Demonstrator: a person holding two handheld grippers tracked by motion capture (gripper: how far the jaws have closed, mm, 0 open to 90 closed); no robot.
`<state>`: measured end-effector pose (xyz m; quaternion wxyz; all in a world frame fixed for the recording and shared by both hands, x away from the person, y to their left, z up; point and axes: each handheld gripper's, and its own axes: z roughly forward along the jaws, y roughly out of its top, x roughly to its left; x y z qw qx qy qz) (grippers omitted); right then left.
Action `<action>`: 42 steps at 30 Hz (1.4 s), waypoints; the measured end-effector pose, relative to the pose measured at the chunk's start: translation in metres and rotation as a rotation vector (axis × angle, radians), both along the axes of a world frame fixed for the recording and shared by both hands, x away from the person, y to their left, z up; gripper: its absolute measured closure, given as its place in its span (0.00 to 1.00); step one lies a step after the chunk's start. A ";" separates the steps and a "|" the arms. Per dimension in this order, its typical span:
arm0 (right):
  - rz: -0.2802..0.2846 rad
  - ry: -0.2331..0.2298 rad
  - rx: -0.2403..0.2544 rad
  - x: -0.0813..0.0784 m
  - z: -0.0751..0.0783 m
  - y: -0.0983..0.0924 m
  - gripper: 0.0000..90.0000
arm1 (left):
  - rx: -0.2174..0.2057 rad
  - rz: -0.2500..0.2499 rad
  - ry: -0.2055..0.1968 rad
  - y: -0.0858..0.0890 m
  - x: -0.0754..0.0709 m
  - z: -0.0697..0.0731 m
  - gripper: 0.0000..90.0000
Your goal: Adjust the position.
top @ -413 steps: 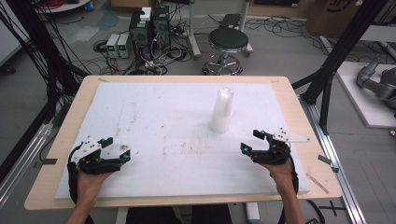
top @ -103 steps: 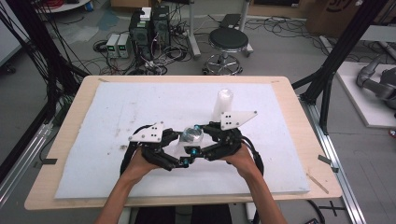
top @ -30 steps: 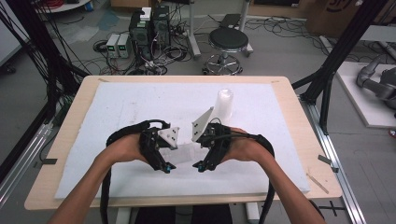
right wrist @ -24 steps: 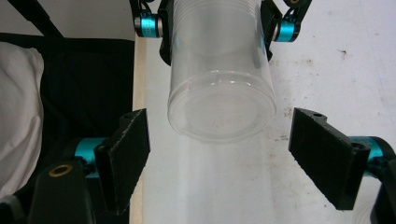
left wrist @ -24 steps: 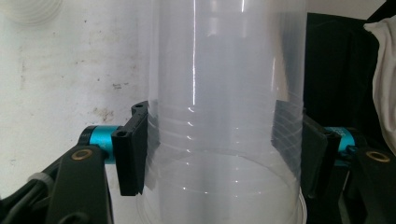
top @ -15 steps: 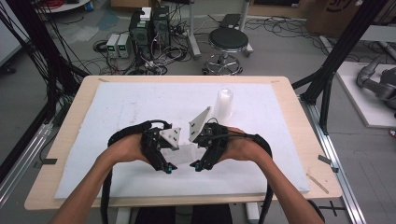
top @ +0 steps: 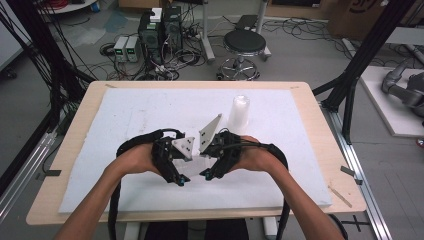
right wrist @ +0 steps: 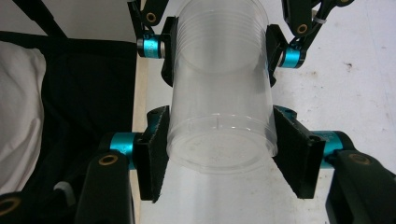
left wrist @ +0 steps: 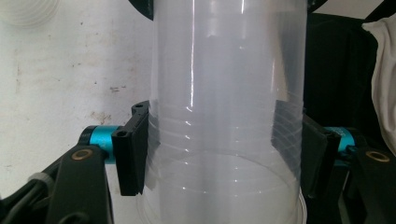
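Compared with the picture half a second earlier, both hands are found in the same place over the white foam pad [top: 125,130]; the jaws of the right gripper [right wrist: 219,154] have just been closing and are now pressed on the base end of a clear plastic cup [right wrist: 219,107]. The left gripper [left wrist: 219,154] is clamped on the ribbed rim end of the same cup, as it was before. The cup is thus held lying level between the two grippers, just above the pad near its front edge.

In the high view the cup is largely hidden behind the grippers' bodies and grey plates. In the left gripper view its far end is cut off by the frame.

The cup is thin, translucent and round, with fine rings near the rim. A stack of like cups [top: 239,112] is seen upright farther back on the pad, well apart from the hands.
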<state>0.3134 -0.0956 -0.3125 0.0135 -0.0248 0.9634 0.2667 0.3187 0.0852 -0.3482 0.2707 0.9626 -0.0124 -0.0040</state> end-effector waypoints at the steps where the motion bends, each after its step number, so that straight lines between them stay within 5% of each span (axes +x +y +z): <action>1: -0.001 -0.001 0.000 0.000 0.000 0.000 0.46 | 0.000 -0.002 -0.002 0.000 0.000 0.000 0.36; 12: -0.006 -0.003 0.007 -0.001 0.001 -0.001 0.47 | -0.010 -0.002 0.002 0.000 0.000 0.000 0.36; 15: -0.011 -0.006 0.011 -0.001 0.002 -0.002 0.47 | -0.033 0.023 -0.034 0.000 0.002 0.000 0.21; 17: -0.016 -0.005 0.020 0.000 0.003 -0.003 0.47 | -0.066 0.027 -0.014 0.002 0.004 0.002 0.07; 26: -0.024 0.002 0.029 0.000 0.005 -0.007 0.48 | -0.120 0.044 0.007 0.008 0.004 0.007 0.06; 33: -0.046 0.021 0.132 0.002 0.002 -0.024 0.48 | -0.367 0.112 0.011 0.032 0.000 0.003 0.06; 42: -0.079 0.059 0.397 0.002 -0.012 -0.057 0.47 | -0.691 0.157 0.010 0.065 -0.009 -0.011 0.06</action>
